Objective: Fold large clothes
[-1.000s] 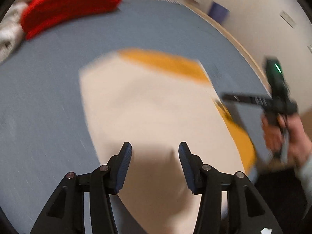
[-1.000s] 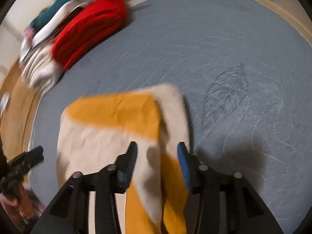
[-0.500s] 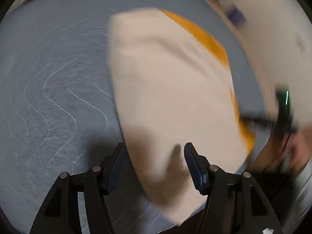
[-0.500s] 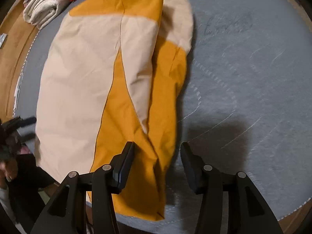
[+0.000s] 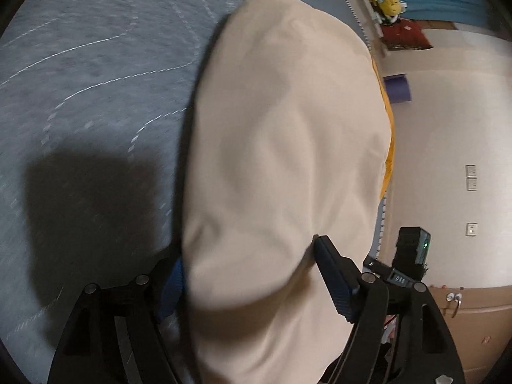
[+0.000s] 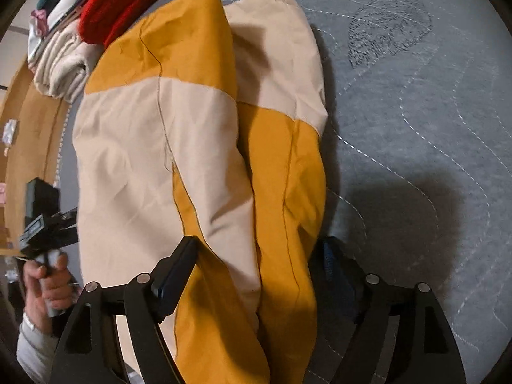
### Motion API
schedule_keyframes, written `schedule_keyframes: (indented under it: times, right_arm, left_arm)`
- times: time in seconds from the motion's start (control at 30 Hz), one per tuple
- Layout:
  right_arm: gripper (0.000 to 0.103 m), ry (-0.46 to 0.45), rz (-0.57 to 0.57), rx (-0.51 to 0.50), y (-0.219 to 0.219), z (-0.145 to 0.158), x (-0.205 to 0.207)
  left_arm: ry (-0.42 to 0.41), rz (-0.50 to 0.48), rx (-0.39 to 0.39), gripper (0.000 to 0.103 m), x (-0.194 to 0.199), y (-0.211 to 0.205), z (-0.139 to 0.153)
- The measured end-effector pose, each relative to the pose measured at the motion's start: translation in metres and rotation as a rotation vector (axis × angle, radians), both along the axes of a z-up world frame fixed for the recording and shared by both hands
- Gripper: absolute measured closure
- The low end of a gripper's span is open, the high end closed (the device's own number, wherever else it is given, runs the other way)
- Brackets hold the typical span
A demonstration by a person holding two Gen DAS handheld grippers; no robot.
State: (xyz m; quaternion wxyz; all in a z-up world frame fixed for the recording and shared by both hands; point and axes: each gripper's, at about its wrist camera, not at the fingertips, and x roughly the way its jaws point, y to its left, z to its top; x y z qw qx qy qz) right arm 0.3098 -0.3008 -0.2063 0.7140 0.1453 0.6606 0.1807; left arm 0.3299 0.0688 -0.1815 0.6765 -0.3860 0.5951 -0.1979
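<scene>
Right now both grippers are straddling the near end of the cream-and-orange garment (image 6: 204, 147), which lies stretched across the grey quilted bed cover (image 6: 416, 128) and runs off toward twelve o'clock. On the left wrist view, the left gripper (image 5: 252, 272) has its fingers spread wide with a thick fold of cream cloth bulging between them; whether the pads actually bite is something I cannot tell, since the left pad is hidden behind the fabric. Over on the right wrist view, the right gripper (image 6: 256, 262) is just as wide, orange cloth heaped between its fingers, and again no clear pinch shows. At nine o'clock there you catch the person's left hand (image 6: 48, 275) on its handle. Up at eleven o'clock sits a stack of folded clothes (image 6: 83, 22), red on top. To do this well, I'd say both sides should close on matching corners, lift evenly, and keep the hem taut so no wrinkle gets folded in.
</scene>
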Motion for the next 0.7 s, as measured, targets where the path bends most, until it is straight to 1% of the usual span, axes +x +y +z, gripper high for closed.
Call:
schedule_keyframes:
  times: [0.03, 0.07, 0.1, 0.13, 0.17, 0.2, 0.23, 0.3, 0.37, 0.47, 0.53, 0.6, 0.67, 0.7]
  right_arm:
    - [0.029, -0.007, 0.003, 0.006, -0.002, 0.002, 0.004]
    - [0.035, -0.018, 0.011, 0.017, -0.011, 0.002, 0.001]
    - [0.049, -0.03, 0.011, 0.032, -0.007, 0.004, 0.001]
    - [0.064, -0.038, 0.004, 0.038, -0.009, 0.006, 0.008]
    - [0.07, -0.047, -0.005, 0.041, -0.006, 0.008, 0.011]
    - [0.079, -0.058, -0.006, 0.045, -0.003, 0.01, 0.013]
    - [0.085, -0.069, -0.009, 0.048, -0.001, 0.015, 0.015]
    - [0.089, -0.108, -0.057, 0.079, -0.001, 0.025, 0.028]
    - [0.092, -0.152, -0.094, 0.109, 0.001, 0.034, 0.042]
    - [0.093, -0.244, -0.113, 0.131, 0.019, 0.053, 0.06]
    - [0.093, -0.287, -0.118, 0.146, 0.032, 0.063, 0.067]
    - [0.093, -0.332, -0.126, 0.159, 0.049, 0.07, 0.08]
    - [0.093, -0.363, -0.123, 0.149, 0.065, 0.071, 0.087]
    - [0.093, -0.368, -0.11, 0.12, 0.073, 0.07, 0.09]
  left_arm:
    - [-0.017, 0.005, -0.002, 0.032, 0.002, -0.001, 0.002]
    - [-0.037, 0.019, 0.015, 0.039, 0.004, -0.001, 0.004]
    - [-0.053, 0.026, 0.029, 0.042, -0.001, 0.001, 0.009]
    - [-0.075, 0.028, 0.055, 0.049, -0.001, -0.001, 0.014]
    - [-0.114, 0.028, 0.091, 0.056, 0.0, -0.002, 0.024]
    - [-0.143, 0.034, 0.103, 0.059, 0.002, 0.001, 0.035]
    - [-0.166, 0.041, 0.104, 0.064, 0.005, 0.003, 0.043]
    - [-0.229, 0.048, 0.119, 0.066, 0.012, 0.009, 0.064]
    - [-0.296, 0.044, 0.169, 0.066, 0.02, 0.016, 0.085]
    - [-0.337, 0.084, 0.185, 0.066, 0.032, 0.042, 0.095]
    - [-0.337, 0.11, 0.195, 0.065, 0.041, 0.057, 0.093]
    - [-0.324, 0.13, 0.206, 0.061, 0.047, 0.073, 0.085]
    - [-0.28, 0.163, 0.233, 0.053, 0.052, 0.087, 0.069]
    - [-0.247, 0.173, 0.246, 0.051, 0.054, 0.093, 0.062]
